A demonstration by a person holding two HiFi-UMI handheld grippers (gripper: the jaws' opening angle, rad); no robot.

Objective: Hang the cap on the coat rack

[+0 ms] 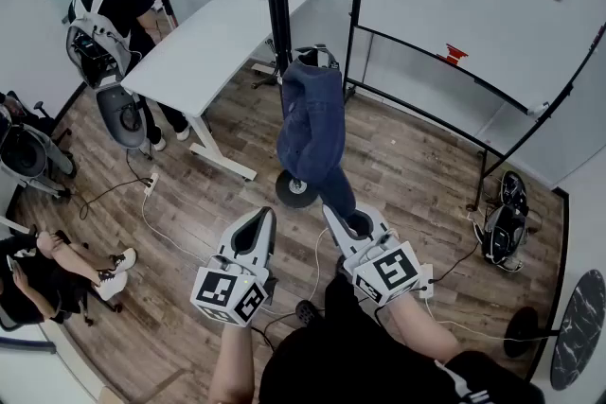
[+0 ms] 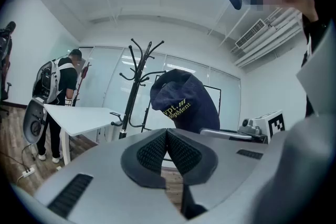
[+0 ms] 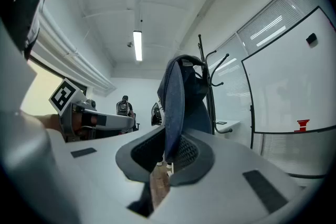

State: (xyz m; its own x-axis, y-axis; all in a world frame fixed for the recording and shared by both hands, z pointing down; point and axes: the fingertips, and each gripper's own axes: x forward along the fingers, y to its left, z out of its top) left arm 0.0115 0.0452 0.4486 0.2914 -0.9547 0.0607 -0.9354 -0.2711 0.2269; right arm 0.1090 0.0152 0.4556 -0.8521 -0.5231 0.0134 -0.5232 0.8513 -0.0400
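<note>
My right gripper [image 1: 346, 220] pinches the navy cap [image 1: 308, 123] by its brim, near the coat rack [image 1: 276, 5] — my left gripper [image 1: 262, 218] is pressed together, empty.

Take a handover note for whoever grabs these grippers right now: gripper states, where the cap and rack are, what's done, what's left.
Left gripper: shut, empty.
Right gripper: shut on the cap by its edge, cap held up in the air.
Coat rack: stands ahead, beside the white table.
Done: cap is in grip.
Left: carry it to a rack hook, hang it, open the jaws.
</note>
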